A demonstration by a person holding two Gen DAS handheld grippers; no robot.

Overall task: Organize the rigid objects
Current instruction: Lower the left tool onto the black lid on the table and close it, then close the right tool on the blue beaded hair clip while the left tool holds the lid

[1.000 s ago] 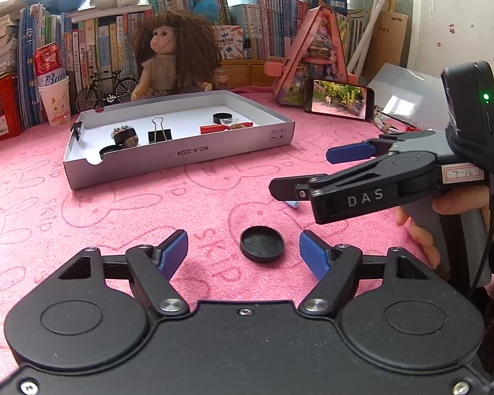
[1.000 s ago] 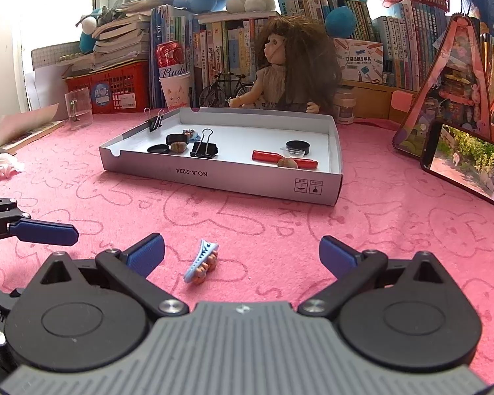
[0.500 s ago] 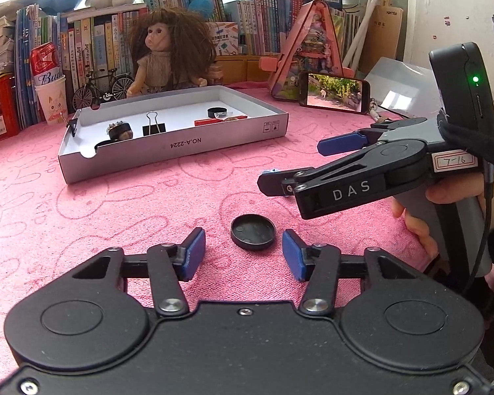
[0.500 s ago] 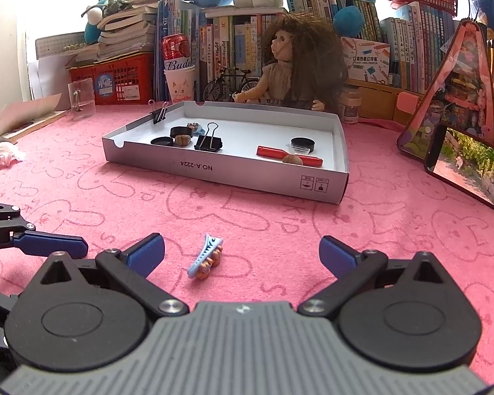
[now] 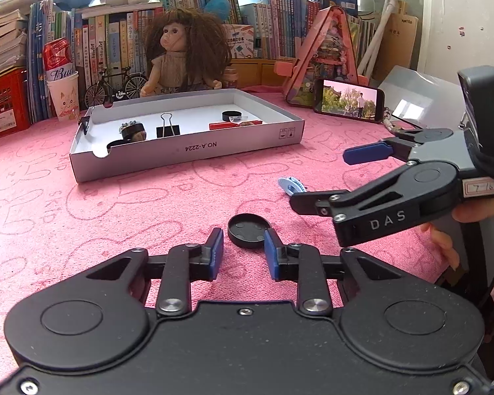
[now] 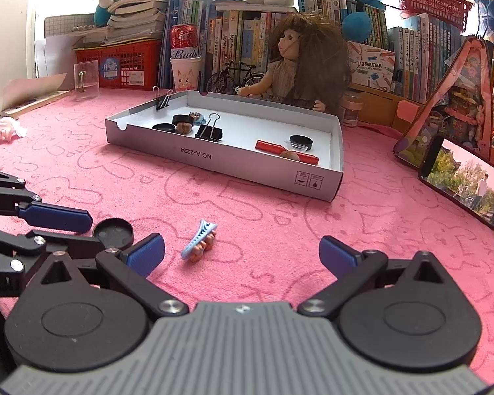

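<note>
A: Path to the tray [image 5: 194, 151]?

B: Bare pink mat [image 5: 141, 204] between the grippers and its front wall. The black cap [image 5: 248, 230] lies just off the left gripper [image 5: 243, 251] tips; the blue hair clip [image 6: 199, 240] lies near the right gripper [image 6: 242, 253].

A: Sides?

B: Phone [image 6: 466, 181] stands right of the tray; doll [image 6: 299, 62] sits behind it.

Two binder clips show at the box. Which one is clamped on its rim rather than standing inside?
The smaller binder clip at the box's far left corner grips the wall; the larger one stands on the floor mid-box.
</note>
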